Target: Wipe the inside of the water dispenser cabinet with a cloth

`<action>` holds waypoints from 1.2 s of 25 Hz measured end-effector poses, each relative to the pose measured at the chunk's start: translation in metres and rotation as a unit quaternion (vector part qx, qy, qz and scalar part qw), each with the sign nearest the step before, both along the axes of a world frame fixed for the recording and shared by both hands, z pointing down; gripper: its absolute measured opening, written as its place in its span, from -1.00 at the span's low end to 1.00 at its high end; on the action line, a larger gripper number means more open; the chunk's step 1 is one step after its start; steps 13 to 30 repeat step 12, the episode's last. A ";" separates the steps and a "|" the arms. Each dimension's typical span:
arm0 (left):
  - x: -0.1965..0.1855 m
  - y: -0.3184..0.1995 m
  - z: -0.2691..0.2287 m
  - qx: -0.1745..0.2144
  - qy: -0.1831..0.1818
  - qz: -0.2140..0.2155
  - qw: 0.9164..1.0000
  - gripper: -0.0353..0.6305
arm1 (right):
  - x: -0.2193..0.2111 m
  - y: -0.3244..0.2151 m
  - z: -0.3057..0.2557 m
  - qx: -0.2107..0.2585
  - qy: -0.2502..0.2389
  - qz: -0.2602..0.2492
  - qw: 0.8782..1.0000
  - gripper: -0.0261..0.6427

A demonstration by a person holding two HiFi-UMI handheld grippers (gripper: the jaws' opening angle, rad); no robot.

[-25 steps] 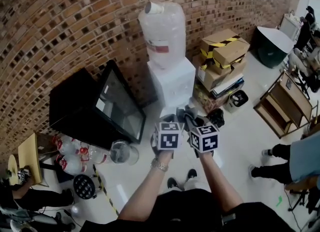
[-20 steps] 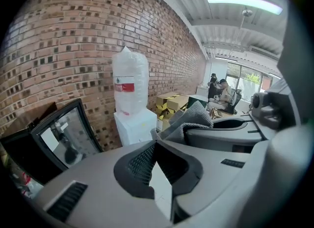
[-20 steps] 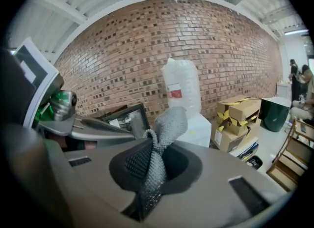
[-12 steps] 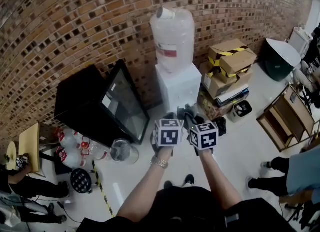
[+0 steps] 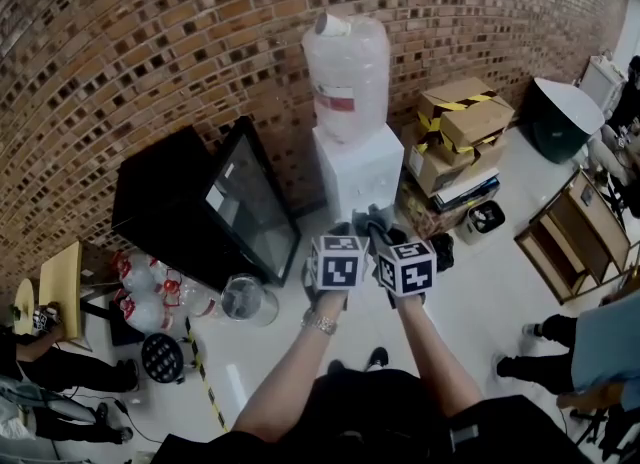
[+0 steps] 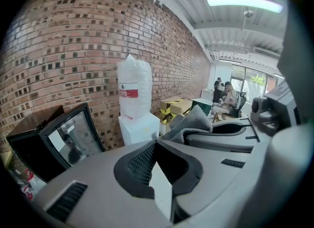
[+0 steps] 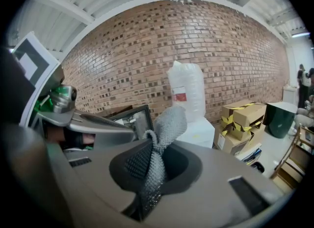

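The white water dispenser (image 5: 352,172) stands against the brick wall with a clear bottle (image 5: 346,67) on top; its front looks closed. It also shows in the left gripper view (image 6: 140,128) and the right gripper view (image 7: 198,134). Both grippers hover side by side in front of it, above the floor. My right gripper (image 7: 156,159) is shut on a grey cloth (image 7: 169,123), which sticks up past the jaws. The same cloth (image 5: 373,220) shows in the head view and in the left gripper view (image 6: 196,124). My left gripper (image 6: 156,144) is shut with nothing in it.
A black cabinet with an open glass door (image 5: 245,212) stands left of the dispenser. Cardboard boxes (image 5: 455,117) are stacked to its right, then a dark green bin (image 5: 555,102) and a wooden shelf (image 5: 565,222). Water jugs (image 5: 150,302) lie low left. A person's feet (image 5: 530,332) are at right.
The head view has shifted slightly, so the dispenser sits a bit further right in the picture. Both grippers keep the same side-by-side pose, the cloth still held.
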State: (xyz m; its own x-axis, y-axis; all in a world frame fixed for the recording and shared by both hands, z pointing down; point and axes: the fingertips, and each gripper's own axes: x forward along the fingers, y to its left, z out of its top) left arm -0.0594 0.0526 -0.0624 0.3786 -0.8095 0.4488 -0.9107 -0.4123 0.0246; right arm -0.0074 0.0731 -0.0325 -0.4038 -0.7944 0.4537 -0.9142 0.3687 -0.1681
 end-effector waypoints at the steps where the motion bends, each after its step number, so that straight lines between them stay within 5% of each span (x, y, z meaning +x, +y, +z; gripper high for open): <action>1: 0.000 0.001 0.000 0.001 0.000 0.000 1.000 -0.89 | 0.001 0.000 0.000 0.001 0.000 0.001 1.000 -0.83; 30: 0.002 0.003 -0.007 0.007 0.004 0.005 1.000 -0.89 | 0.005 0.004 -0.003 -0.006 -0.015 0.003 1.000 -0.83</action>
